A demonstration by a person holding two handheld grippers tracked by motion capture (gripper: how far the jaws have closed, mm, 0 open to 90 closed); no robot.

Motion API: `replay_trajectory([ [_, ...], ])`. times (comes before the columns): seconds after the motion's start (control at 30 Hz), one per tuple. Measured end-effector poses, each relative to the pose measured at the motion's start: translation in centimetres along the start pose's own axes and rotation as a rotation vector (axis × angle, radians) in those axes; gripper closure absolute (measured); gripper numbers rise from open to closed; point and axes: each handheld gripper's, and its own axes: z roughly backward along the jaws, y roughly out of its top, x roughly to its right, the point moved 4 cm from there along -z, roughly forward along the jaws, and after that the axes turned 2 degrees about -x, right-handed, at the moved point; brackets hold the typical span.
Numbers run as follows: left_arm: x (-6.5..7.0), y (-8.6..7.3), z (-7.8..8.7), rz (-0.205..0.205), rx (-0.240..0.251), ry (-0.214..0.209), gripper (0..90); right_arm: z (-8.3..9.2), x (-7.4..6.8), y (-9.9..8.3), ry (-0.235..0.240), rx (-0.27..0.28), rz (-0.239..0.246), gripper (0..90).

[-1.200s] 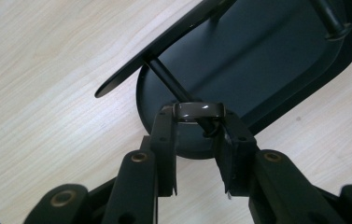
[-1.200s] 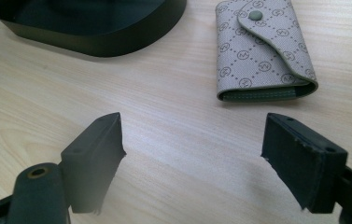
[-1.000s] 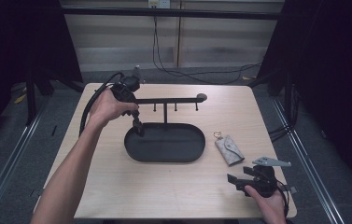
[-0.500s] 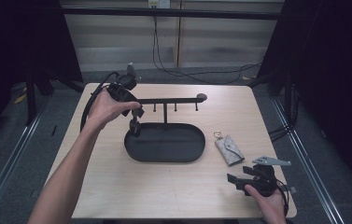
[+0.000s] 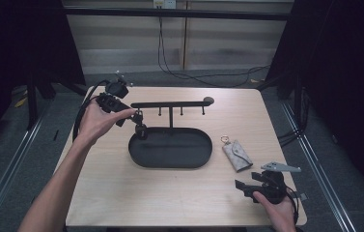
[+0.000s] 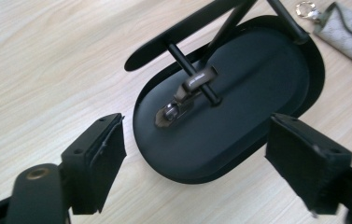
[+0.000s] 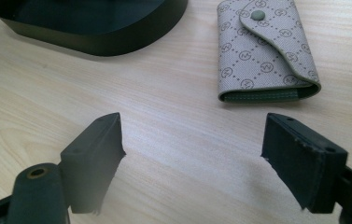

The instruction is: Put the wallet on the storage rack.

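The left hand-held gripper, jaws just opened wide and empty, sits left of the small dark metal key fob hanging on the black metal rack's leftmost peg over the oval tray. The right hand-held gripper rests open, near right on the tabletop.

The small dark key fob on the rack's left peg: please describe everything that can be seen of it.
The key fob looks like dark metal or plastic, with a black rectangular upper part bearing a faint pale marking and a rounded, greyish, shiny lower end. It hangs from the left peg of the black rack, tilted, its lower end above or touching the oval tray; contact cannot be told. The left gripper has just been opening its jaws, and nothing is between them.
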Motion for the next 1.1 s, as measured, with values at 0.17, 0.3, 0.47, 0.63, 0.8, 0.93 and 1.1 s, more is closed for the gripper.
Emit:
replay_trajectory([
  [0.17,-0.2,-1.3,0.1,-0.039,0.032,-0.038,17.7,0.0,0.2,0.1,-0.008,0.007,-0.007,20.1],
  [0.3,-0.4,-2.6,-0.1,-0.037,0.052,-0.02,19.0,-0.2,0.2,0.2,-0.007,0.0,-0.008,20.1],
  [0.47,-0.5,-4.5,-0.7,-0.059,0.064,-0.038,19.8,-0.1,0.1,0.1,-0.009,0.002,-0.004,20.3],
  [0.63,-0.5,-6.4,-0.2,-0.073,0.125,-0.045,19.8,0.0,0.1,0.1,-0.01,0.005,0.0,20.5],
  [0.8,0.1,-8.2,0.0,-0.074,0.171,-0.018,19.8,-0.1,0.2,0.1,-0.009,0.002,-0.001,20.5],
  [0.93,0.3,-9.7,-0.6,-0.072,0.204,-0.034,19.6,-0.2,0.0,0.1,-0.013,-0.005,-0.002,20.7],
  [1.1,-0.1,-11.0,-1.8,-0.055,0.201,-0.034,18.9,-0.2,0.1,0.1,-0.014,-0.002,-0.004,20.7],
])
